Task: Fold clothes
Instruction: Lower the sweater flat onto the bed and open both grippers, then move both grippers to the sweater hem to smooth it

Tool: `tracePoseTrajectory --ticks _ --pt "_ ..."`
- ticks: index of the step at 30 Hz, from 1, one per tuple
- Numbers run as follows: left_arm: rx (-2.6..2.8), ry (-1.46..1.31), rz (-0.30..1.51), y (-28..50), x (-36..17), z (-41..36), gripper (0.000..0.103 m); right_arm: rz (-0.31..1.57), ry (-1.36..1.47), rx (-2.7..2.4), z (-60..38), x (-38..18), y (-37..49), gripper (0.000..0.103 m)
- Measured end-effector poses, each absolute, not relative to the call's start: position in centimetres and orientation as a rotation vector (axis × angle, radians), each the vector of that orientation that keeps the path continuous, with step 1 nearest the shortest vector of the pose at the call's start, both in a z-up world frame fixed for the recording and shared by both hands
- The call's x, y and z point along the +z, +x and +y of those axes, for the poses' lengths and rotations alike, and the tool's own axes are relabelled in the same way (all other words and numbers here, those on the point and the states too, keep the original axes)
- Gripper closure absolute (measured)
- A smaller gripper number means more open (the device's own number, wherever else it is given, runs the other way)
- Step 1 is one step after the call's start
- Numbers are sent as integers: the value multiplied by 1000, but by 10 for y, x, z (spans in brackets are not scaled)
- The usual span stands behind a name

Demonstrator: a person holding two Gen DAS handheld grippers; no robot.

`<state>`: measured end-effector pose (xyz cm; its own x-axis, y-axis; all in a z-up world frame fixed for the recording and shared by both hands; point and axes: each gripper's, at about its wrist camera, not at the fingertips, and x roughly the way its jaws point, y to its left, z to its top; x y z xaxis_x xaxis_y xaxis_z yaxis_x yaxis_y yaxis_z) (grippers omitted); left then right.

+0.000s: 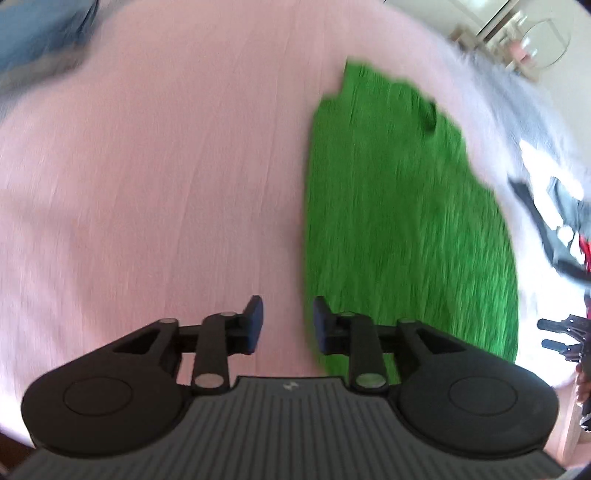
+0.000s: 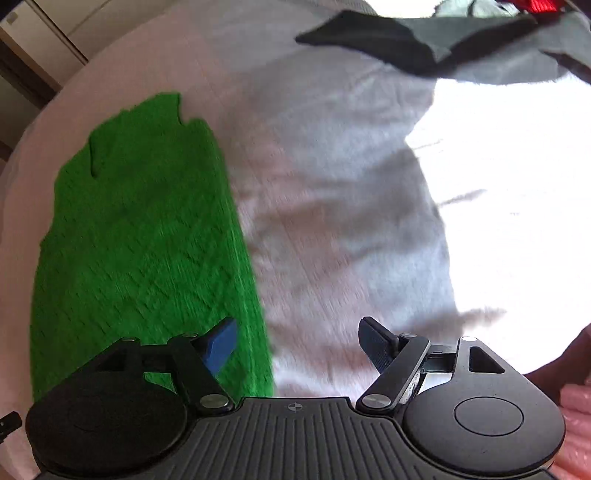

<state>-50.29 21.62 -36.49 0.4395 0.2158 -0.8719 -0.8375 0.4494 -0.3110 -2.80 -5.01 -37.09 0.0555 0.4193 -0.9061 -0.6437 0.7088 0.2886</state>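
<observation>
Pink sheeting [image 1: 147, 166] covers the bed across the left wrist view, with a blurred blue cloth [image 1: 40, 33] at ten o'clock. The left gripper [image 1: 288, 321] points down at the bare sheet, its fingers [image 1: 255, 321] a little apart with nothing between them. Just right of it, from one to five o'clock, lies the green knitted garment [image 1: 399, 221], flat on the bed, its near edge just under the right finger. At three o'clock sits a dark heap of clothes [image 1: 565, 221]. In the right wrist view the green knitted garment [image 2: 147, 240] fills nine o'clock; the right gripper [image 2: 299, 347] has its fingers [image 2: 221, 343] spread wide and empty, the left one above the garment's right edge. A dark grey garment [image 2: 424, 48] lies at one o'clock, beside sunlit sheet.
</observation>
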Motion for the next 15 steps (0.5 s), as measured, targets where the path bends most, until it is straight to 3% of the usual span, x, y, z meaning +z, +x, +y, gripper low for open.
tracePoseTrajectory --ticks 5,8,15 --pt "662 -724 798 -430 -360 293 74 1157 -156 942 29 -353 10 27" --pt "599 -634 769 -379 -363 337 68 1087 -147 1050 80 -348 23 36" --pt "557 -571 727 -292 -393 432 59 1037 -169 1191 200 -385 52 36"
